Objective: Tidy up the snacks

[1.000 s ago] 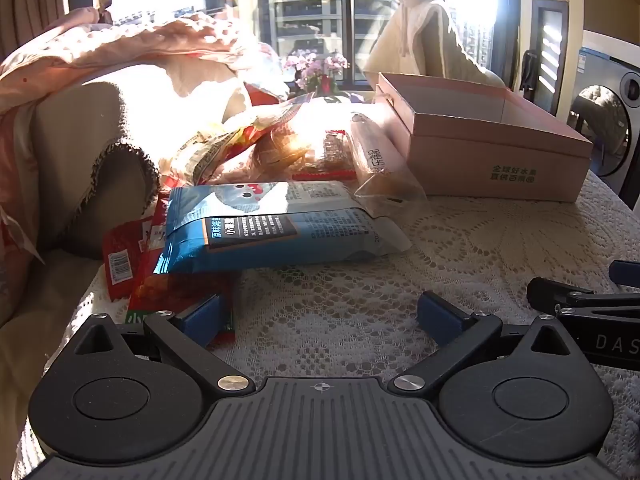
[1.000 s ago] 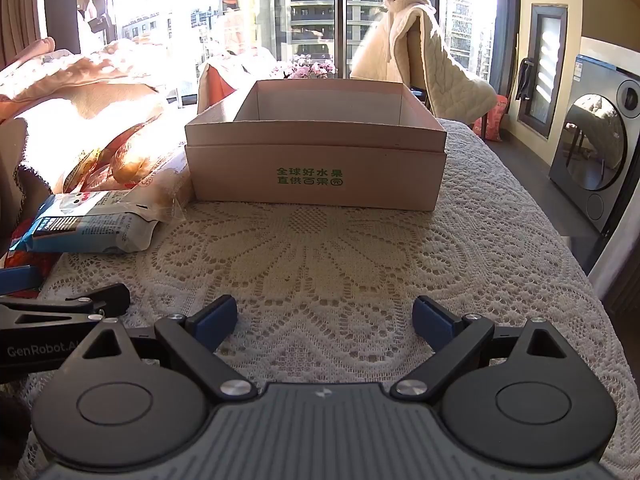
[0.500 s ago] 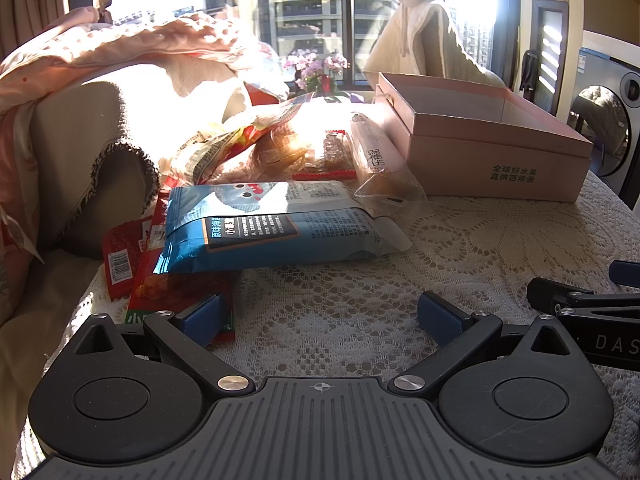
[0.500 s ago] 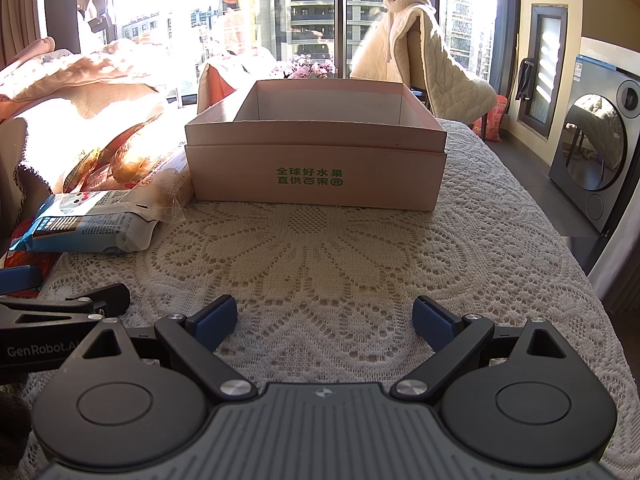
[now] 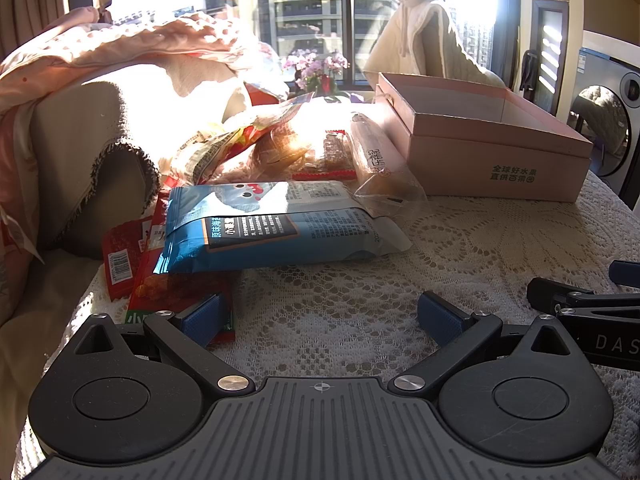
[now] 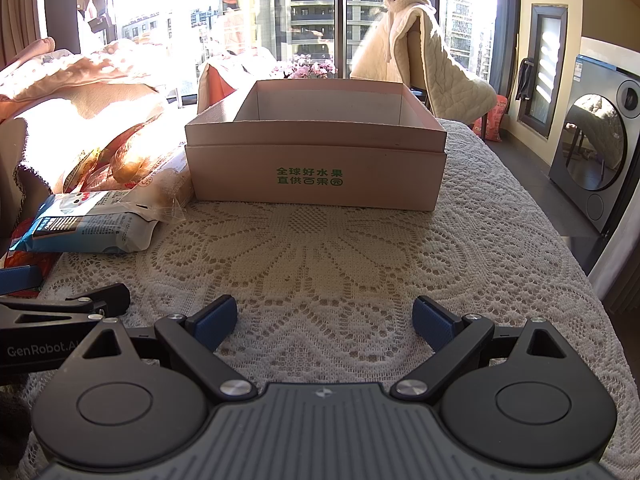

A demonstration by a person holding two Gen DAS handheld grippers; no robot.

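Left wrist view: the left gripper (image 5: 320, 316) has its fingers wide and empty; the blue bag (image 5: 272, 228) lies mid-frame, left of the box (image 5: 492, 160), probably light, soft and crinkly, best pinched at its near edge. Right wrist view: the right gripper (image 6: 325, 322), fingers wide, faces the open box (image 6: 316, 184) at frame centre.

The pink box (image 6: 316, 176) front carries green print "全球好水果 直供百果园". The left gripper (image 6: 60, 320) body, lower left of the right wrist view, reads "GenRobot.AI"; the right gripper (image 5: 592, 320) body, lower right of the left wrist view, reads "DAS", apparently cut off by the frame edge.
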